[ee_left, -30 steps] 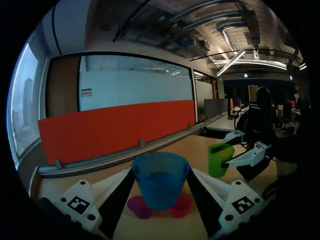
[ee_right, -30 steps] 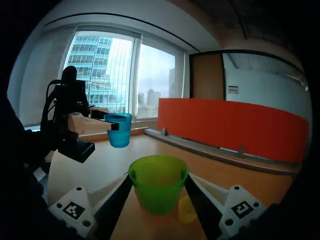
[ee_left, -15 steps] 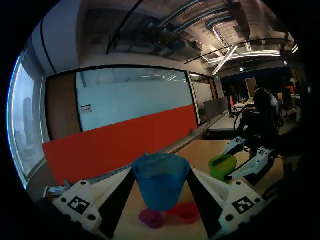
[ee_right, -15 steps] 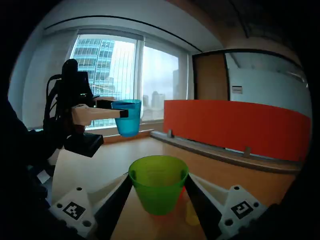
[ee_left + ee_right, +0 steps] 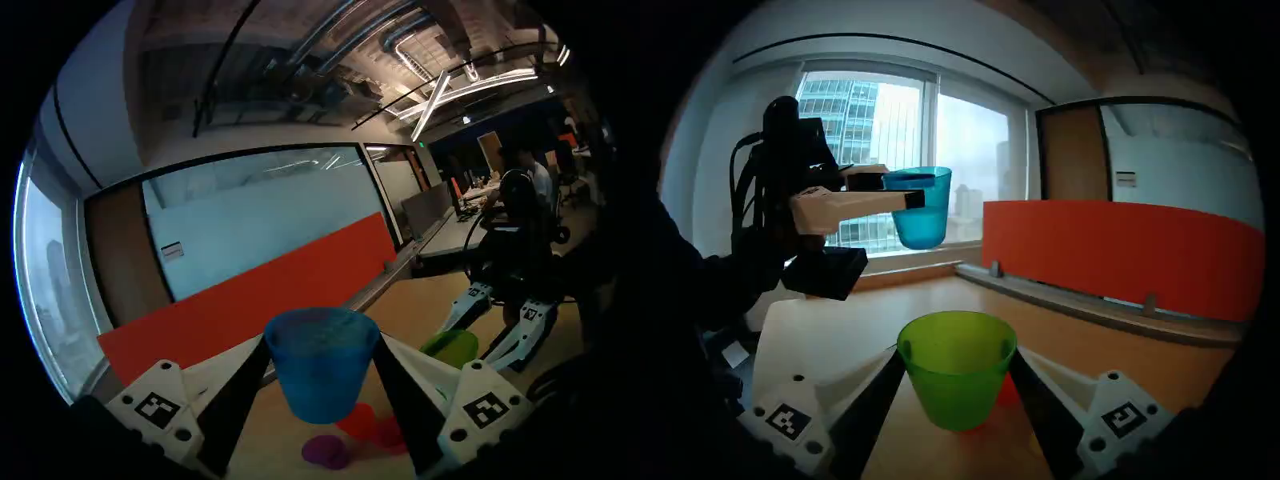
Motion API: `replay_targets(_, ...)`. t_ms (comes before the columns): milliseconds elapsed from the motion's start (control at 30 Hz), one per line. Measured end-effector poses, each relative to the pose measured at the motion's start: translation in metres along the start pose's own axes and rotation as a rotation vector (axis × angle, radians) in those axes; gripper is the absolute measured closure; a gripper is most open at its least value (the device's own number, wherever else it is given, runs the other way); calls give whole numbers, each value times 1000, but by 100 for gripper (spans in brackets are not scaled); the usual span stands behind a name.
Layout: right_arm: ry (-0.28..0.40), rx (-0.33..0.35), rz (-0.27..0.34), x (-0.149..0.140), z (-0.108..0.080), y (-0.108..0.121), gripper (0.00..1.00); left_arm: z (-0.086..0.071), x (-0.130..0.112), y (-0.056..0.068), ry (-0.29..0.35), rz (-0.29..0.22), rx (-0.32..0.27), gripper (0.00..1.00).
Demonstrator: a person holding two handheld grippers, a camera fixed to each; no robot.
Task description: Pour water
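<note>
A translucent blue cup holding water sits between the fingers of my left gripper, which is shut on it, lifted well above the wooden table. In the right gripper view the same blue cup hangs high at upper left, roughly upright, held by the left gripper. My right gripper is shut on a green cup, upright and lower down. The green cup and right gripper appear to the right in the left gripper view.
Small red and purple cups lie on the table below the blue cup; a red one peeks out behind the green cup. An orange partition runs along the table's far side. Windows stand behind the left gripper. A person's dark sleeve is at left.
The left gripper has risen with the blue cup, higher above the table and closer to over the green cup. The right gripper and green cup stayed nearly still.
</note>
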State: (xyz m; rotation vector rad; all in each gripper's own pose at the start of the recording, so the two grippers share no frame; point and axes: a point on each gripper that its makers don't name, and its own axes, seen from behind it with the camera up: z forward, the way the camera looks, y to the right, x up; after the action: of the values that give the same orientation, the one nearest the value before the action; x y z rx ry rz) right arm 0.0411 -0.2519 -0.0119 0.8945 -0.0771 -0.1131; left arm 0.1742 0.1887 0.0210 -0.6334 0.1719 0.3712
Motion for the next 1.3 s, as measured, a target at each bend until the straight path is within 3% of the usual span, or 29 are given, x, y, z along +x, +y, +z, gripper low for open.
replay_targets(1300,9,85,4,4,24,-29,10,10,47,10,7,395,14,13)
